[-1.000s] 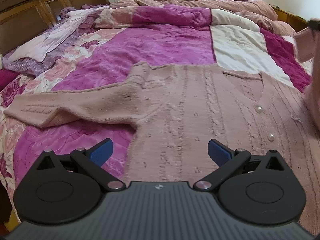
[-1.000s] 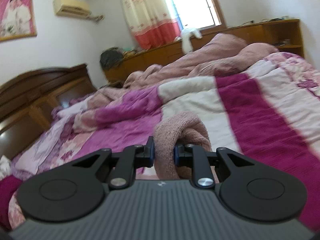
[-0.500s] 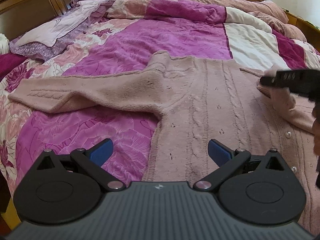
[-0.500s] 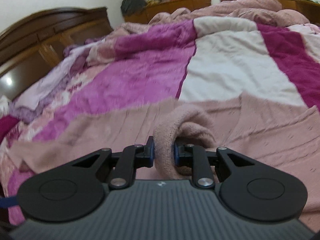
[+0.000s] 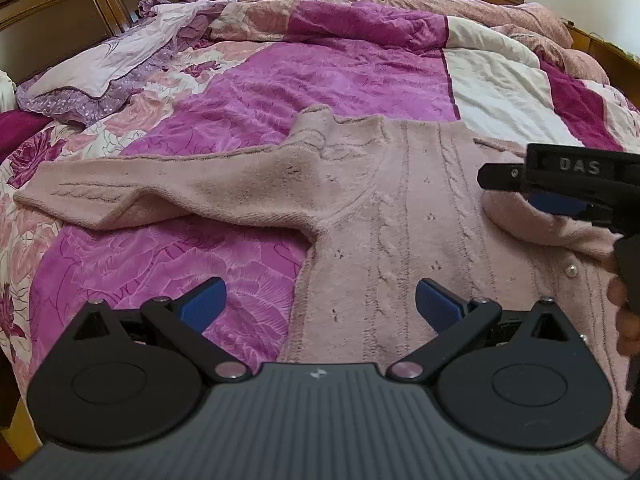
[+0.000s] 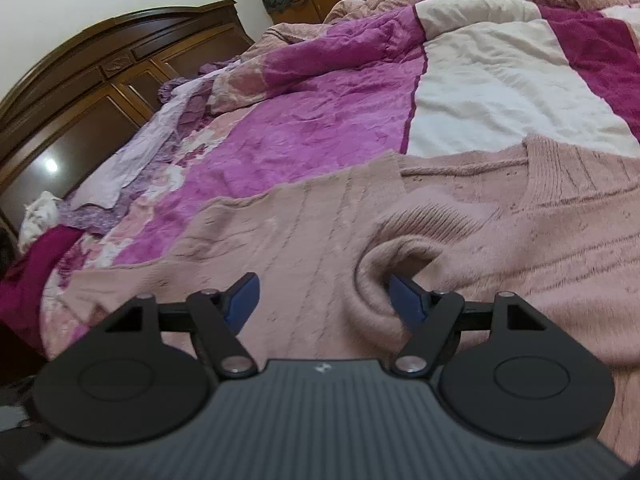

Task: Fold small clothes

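A small dusty-pink knit cardigan [image 5: 400, 208] with pearl buttons lies flat on the bed. Its left sleeve [image 5: 160, 196] stretches out to the left. Its right sleeve is folded across the chest, its cuff [image 6: 384, 280] lying on the body. My left gripper [image 5: 320, 306] is open and empty, hovering over the cardigan's left side edge. My right gripper [image 6: 324, 300] is open, its right pad [image 6: 408, 300] still touching the cuff. It also shows in the left wrist view [image 5: 560, 184] at the right edge.
The bed has a magenta, pink and white patchwork quilt [image 5: 320, 80]. A lilac garment [image 5: 112, 64] lies at the far left near the dark wooden headboard [image 6: 100, 100]. A bunched pink blanket [image 5: 440, 0] lies at the far end.
My right gripper carried the right sleeve cuff down and left onto the cardigan's chest, then opened and let it go. My left gripper moved slightly left and stayed open.
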`<action>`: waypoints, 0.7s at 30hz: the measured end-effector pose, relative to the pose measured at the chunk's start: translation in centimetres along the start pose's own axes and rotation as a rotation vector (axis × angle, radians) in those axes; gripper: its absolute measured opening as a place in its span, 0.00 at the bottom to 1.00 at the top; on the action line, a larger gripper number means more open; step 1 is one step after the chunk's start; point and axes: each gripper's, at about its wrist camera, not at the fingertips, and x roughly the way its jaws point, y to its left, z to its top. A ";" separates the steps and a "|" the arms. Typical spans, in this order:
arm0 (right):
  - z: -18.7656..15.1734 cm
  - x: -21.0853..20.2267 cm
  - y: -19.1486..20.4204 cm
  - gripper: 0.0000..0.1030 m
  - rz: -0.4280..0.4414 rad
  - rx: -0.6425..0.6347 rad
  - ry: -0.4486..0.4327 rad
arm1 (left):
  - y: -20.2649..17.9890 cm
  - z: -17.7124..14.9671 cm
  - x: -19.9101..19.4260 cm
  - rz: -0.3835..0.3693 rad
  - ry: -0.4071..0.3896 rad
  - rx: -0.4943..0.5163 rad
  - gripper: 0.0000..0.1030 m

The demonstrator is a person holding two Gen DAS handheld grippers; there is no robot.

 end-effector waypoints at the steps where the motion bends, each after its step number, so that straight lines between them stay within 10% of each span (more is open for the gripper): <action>1: 0.0 -0.4 0.1 0.72 0.005 0.007 0.008 | 0.0 0.0 -0.1 -0.004 -0.003 0.000 1.00; 21: -0.6 -10.5 -3.9 0.77 -0.098 0.152 0.010 | -3.7 1.1 -2.0 -0.084 -0.052 0.101 1.00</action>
